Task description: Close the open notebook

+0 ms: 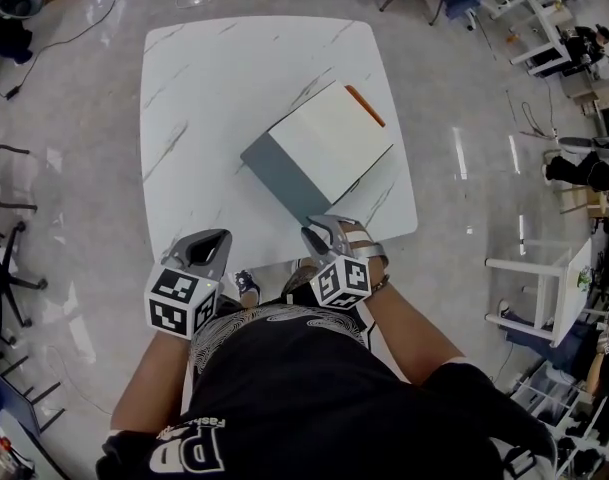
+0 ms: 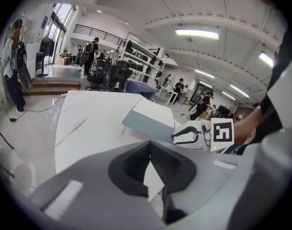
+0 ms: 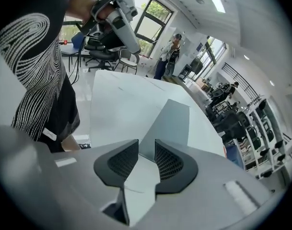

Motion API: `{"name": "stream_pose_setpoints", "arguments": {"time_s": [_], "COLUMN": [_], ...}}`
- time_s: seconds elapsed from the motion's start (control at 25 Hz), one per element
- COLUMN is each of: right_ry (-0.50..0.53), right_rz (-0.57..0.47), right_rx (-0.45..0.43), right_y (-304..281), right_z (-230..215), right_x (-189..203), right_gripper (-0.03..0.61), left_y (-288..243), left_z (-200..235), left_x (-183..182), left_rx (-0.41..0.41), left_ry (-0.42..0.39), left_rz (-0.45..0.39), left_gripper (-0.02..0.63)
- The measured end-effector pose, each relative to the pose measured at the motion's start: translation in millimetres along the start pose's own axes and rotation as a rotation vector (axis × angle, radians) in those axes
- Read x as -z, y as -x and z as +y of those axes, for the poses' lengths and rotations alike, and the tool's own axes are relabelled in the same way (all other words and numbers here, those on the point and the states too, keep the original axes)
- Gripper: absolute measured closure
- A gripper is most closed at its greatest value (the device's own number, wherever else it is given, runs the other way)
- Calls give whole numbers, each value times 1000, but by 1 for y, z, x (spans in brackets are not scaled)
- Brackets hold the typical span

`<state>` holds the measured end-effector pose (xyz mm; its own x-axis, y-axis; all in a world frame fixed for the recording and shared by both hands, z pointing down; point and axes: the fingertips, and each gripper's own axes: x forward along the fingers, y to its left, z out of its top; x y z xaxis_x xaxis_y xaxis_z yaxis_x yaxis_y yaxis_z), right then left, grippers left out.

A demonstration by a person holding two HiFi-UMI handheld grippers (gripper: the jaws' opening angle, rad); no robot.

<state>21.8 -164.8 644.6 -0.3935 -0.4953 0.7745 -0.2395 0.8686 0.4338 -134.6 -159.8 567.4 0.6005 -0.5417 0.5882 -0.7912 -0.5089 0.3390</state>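
Observation:
An open notebook [image 1: 329, 138] lies right of centre on the white marble table [image 1: 214, 78], its grey cover [image 1: 284, 173] spread toward the near left and white pages facing up. An orange strip [image 1: 364, 106] runs along its far right edge. My right gripper [image 1: 317, 230] is at the cover's near corner, open, with the grey cover [image 3: 172, 123] showing through the gap just beyond the pads. My left gripper [image 1: 216, 236] hovers at the table's near edge, apart from the notebook [image 2: 148, 121], its tips together and nothing between them.
The table's near edge runs just under both grippers. Dark office chairs [image 1: 4, 238] stand on the floor at the left, and a white rack [image 1: 544, 288] at the right. Cables trail across the floor beyond the table. People stand far off in the room.

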Motion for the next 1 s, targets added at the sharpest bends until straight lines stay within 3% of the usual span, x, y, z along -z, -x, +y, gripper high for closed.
{"name": "stream_pose_setpoints", "arguments": {"time_s": [0.32,0.52,0.88,1.0], "right_ry": [106,154,127,108], "right_rz": [25,35,-33,-56], "right_rx": [75,167,197,191], "right_y": [-7,-8,3,11], "right_z": [6,-5,-9,-11], "right_x": [6,6,-4,-11], "right_gripper": [439,412,410,436], "left_y": [-3,-1,4,4], "left_z": [1,1,-2,-4], "left_x": [11,16,19,17], "left_rx": [8,1,-8,-8], "left_ry": [2,-1,-2,-6], "left_rz": [31,41,38,28], "left_gripper": [555,555,555,555]}}
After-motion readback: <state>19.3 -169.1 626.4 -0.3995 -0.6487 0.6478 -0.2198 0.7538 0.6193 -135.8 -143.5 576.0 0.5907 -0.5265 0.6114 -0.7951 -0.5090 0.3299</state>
